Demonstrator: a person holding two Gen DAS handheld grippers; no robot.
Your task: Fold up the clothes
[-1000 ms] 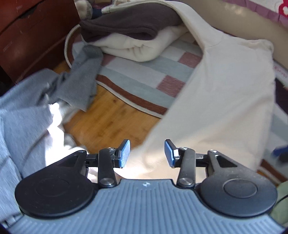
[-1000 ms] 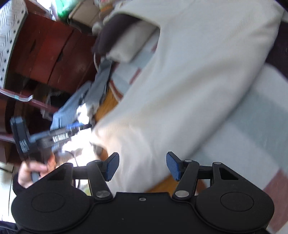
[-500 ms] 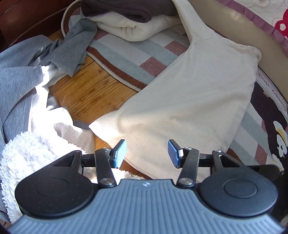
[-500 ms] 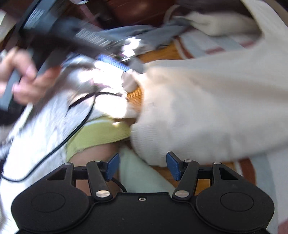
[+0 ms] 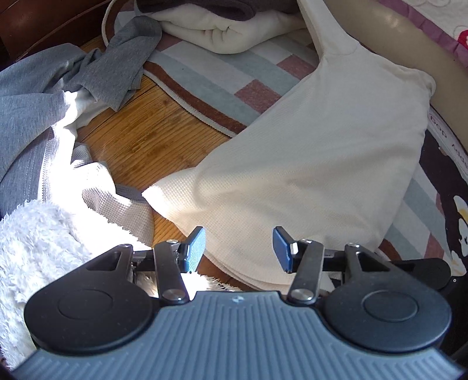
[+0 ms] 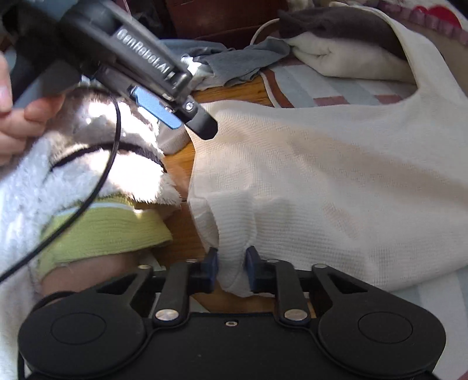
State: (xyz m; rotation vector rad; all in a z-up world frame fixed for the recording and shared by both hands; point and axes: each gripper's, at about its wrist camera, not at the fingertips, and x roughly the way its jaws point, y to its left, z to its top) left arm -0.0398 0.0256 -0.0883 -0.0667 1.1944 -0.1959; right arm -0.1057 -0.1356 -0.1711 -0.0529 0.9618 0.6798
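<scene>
A cream knit garment point(image 5: 316, 152) lies spread over the striped rug and the wooden floor; it also fills the right wrist view point(image 6: 336, 181). My left gripper point(image 5: 238, 248) is open and empty, just above the garment's near hem. It also shows in the right wrist view point(image 6: 175, 117), over the garment's left corner. My right gripper point(image 6: 231, 263) is shut on the garment's ribbed lower corner.
Grey clothes point(image 5: 44, 96) and a white fluffy towel point(image 5: 32, 242) lie at the left. Folded cream and dark clothes point(image 5: 222, 26) are stacked at the back on the striped rug point(image 5: 204, 84). A bare patch of wooden floor point(image 5: 146, 140) lies between. A green-sleeved arm point(image 6: 96, 231) is at left.
My right gripper has closed on the cream garment's corner. My left gripper has dropped a little closer to the garment's hem and stays open.
</scene>
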